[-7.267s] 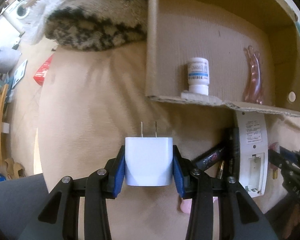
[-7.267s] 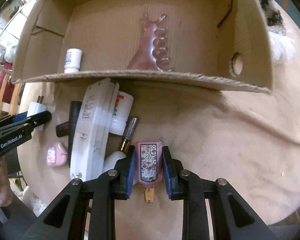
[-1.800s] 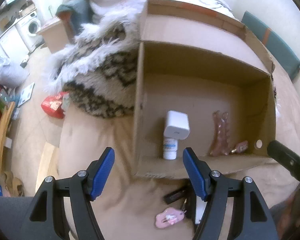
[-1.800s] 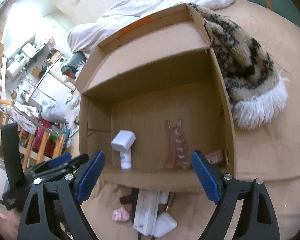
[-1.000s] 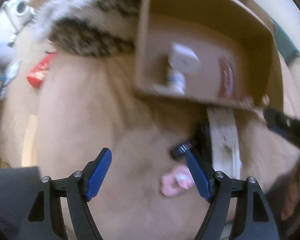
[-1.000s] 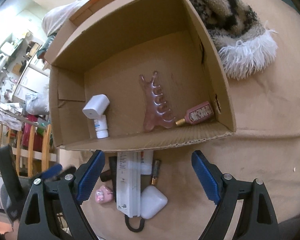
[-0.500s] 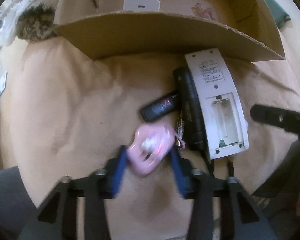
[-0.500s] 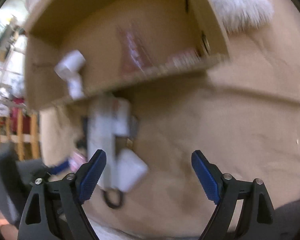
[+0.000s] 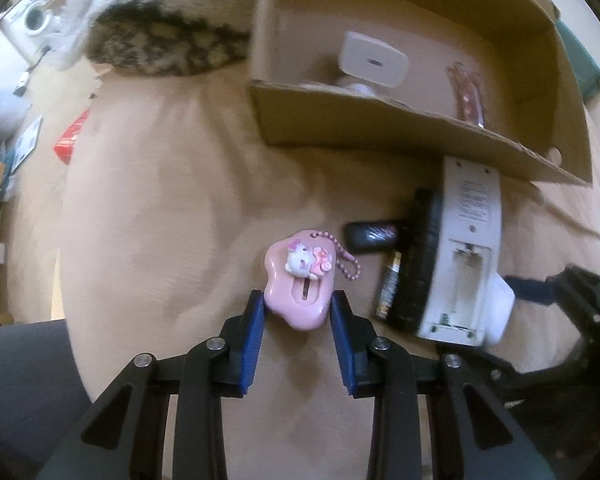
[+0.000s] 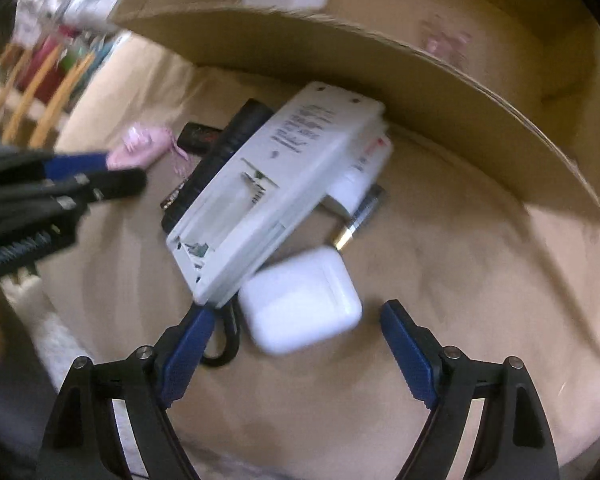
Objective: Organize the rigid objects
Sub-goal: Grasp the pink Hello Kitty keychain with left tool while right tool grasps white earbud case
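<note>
My left gripper is shut on a pink Hello Kitty keychain charm on the tan surface; it also shows in the right wrist view. My right gripper is open around a white earbud case, not touching it. Beside it lie a white remote with its battery bay open, a black cylinder, a small black item and a battery. The cardboard box holds a white charger and a pink hair claw.
A black-and-white furry blanket lies left of the box. A red packet lies on the floor at the left. Wooden chair rails stand at the far left of the right wrist view.
My left gripper has come down and shut on the pink charm. My right gripper has dropped low around the white earbud case. Earlier, the charger and a pink bottle were released into the box.
</note>
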